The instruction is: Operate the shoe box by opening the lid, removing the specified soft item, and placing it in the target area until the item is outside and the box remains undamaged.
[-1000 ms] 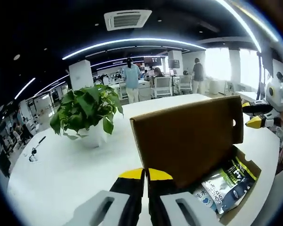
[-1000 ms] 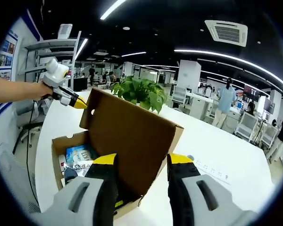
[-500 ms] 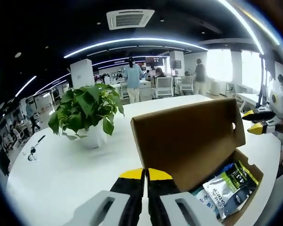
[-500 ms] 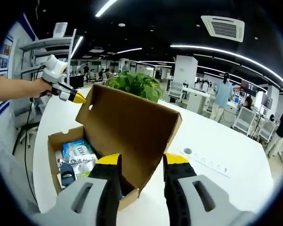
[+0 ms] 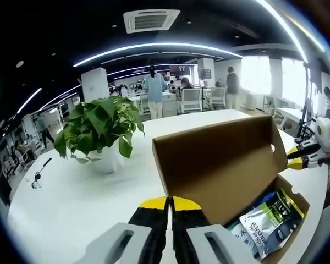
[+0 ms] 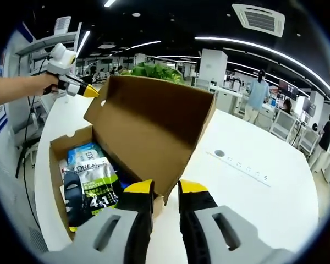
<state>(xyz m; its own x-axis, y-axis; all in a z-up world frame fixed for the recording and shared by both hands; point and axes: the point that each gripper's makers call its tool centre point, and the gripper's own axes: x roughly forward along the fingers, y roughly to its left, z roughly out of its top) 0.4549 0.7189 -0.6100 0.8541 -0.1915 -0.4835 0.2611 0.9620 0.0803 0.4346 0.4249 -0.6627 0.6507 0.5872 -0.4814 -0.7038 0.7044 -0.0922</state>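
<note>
Right hand-held gripper (image 6: 165,190) just before open shoe box (image 6: 148,132).

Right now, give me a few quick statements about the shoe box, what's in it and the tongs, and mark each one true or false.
1. The shoe box lid is raised. True.
2. The shoe box is empty. False: soft packets lie inside.
3. A potted plant stands on the white table beyond the box. True.
4. The left tongs are wide open. False: their yellow tips are together.
5. The right tongs hold a packet. False: nothing is between their tips, which sit by the lid's edge.
</note>
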